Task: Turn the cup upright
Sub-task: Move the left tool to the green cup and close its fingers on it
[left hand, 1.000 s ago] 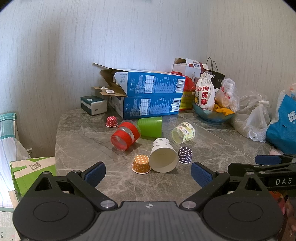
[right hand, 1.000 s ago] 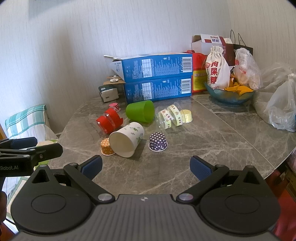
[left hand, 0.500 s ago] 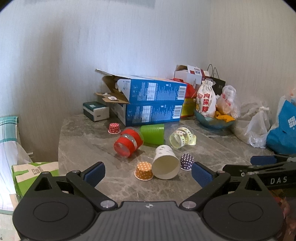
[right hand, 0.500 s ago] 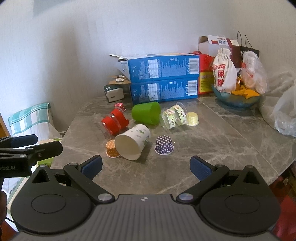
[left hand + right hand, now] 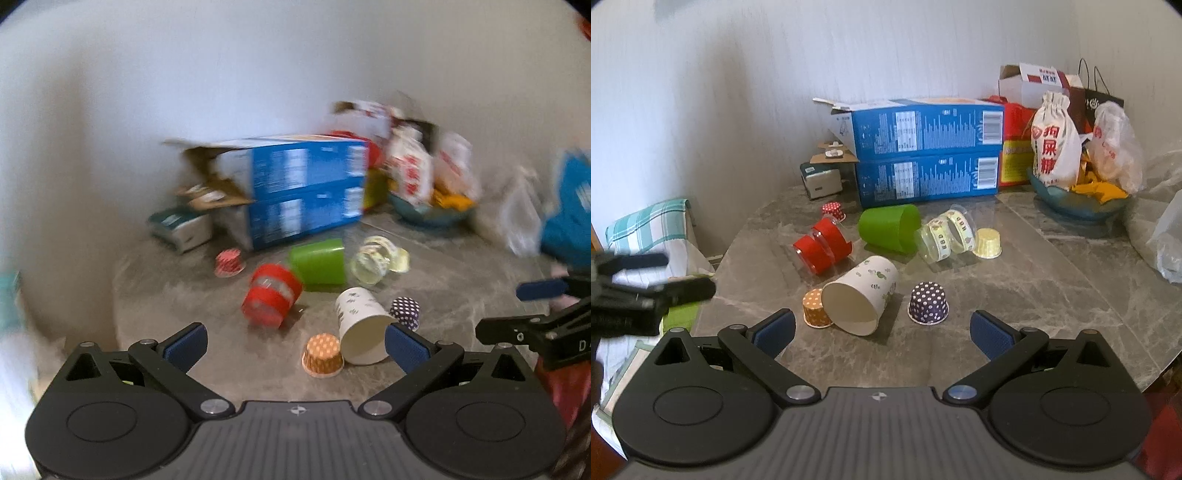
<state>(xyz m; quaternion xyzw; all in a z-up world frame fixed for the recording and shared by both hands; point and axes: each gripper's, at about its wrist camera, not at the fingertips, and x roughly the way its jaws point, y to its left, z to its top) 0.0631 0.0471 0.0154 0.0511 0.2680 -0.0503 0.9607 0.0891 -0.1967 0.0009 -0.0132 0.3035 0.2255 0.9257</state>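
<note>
Several cups lie on their sides on the grey marble table (image 5: 1052, 288): a white paper cup (image 5: 862, 299) (image 5: 360, 326) with its mouth toward me, a green cup (image 5: 888, 229) (image 5: 319, 266), a red-banded clear cup (image 5: 823, 249) (image 5: 271, 301) and a yellow-banded clear cup (image 5: 945, 236) (image 5: 373, 264). My left gripper (image 5: 295, 341) is open and empty, short of the paper cup. My right gripper (image 5: 882, 330) is open and empty, just in front of the paper cup. The left wrist view is blurred.
Small dotted cupcake liners stand mouth-down: orange (image 5: 814, 312), purple (image 5: 929, 302), red (image 5: 833, 210), yellow (image 5: 988, 242). Two stacked blue boxes (image 5: 927, 151), a small grey box (image 5: 822, 181), a blue bowl with bags (image 5: 1078, 199) and plastic bags line the back and right.
Both grippers have moved closer to the cups and stay open. The left wrist view has swung and blurred. The cups have not moved.
</note>
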